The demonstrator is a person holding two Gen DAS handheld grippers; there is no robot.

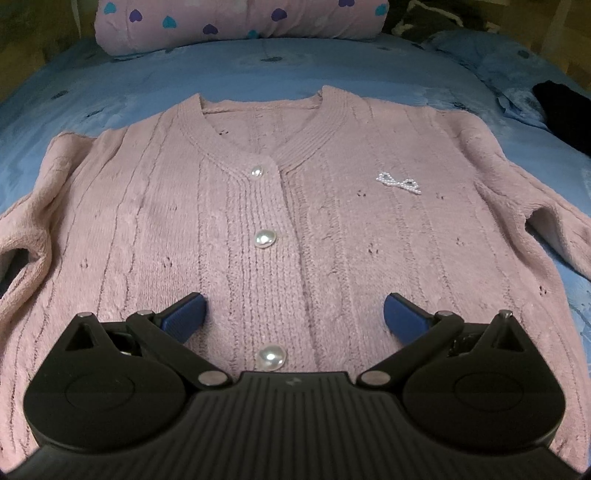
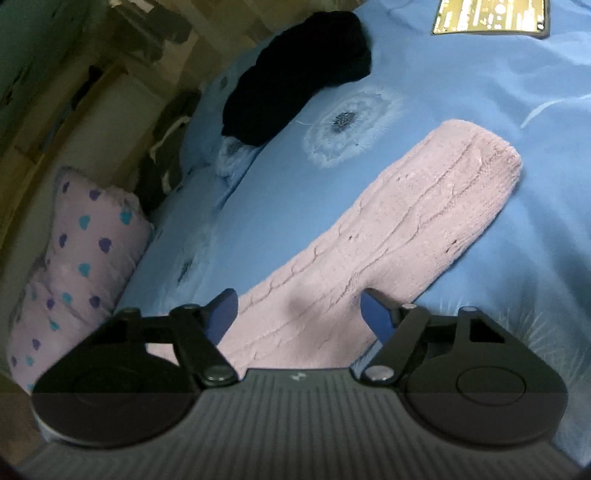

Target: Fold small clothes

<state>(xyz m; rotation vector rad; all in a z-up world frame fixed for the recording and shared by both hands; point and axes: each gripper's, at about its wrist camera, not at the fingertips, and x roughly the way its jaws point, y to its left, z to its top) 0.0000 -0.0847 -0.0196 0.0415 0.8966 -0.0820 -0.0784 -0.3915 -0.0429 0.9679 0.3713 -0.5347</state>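
A pink knit cardigan [image 1: 332, 206] with pearl buttons [image 1: 264, 238] and a small pearl bow [image 1: 399, 182] lies flat, front up, on the blue bed sheet [image 1: 258, 70], sleeves spread to both sides. My left gripper [image 1: 294, 314] is open above the cardigan's lower front, over the button band, holding nothing. In the right wrist view one pink sleeve [image 2: 406, 229] stretches away across the sheet. My right gripper [image 2: 299, 314] is open over the near part of that sleeve, holding nothing.
A pink pillow with blue and purple hearts [image 1: 240, 18] lies at the head of the bed, also in the right wrist view [image 2: 81, 266]. A dark garment [image 2: 295, 74] lies on the sheet beyond the sleeve [image 1: 565, 110]. A framed panel [image 2: 491, 16] lies farther off.
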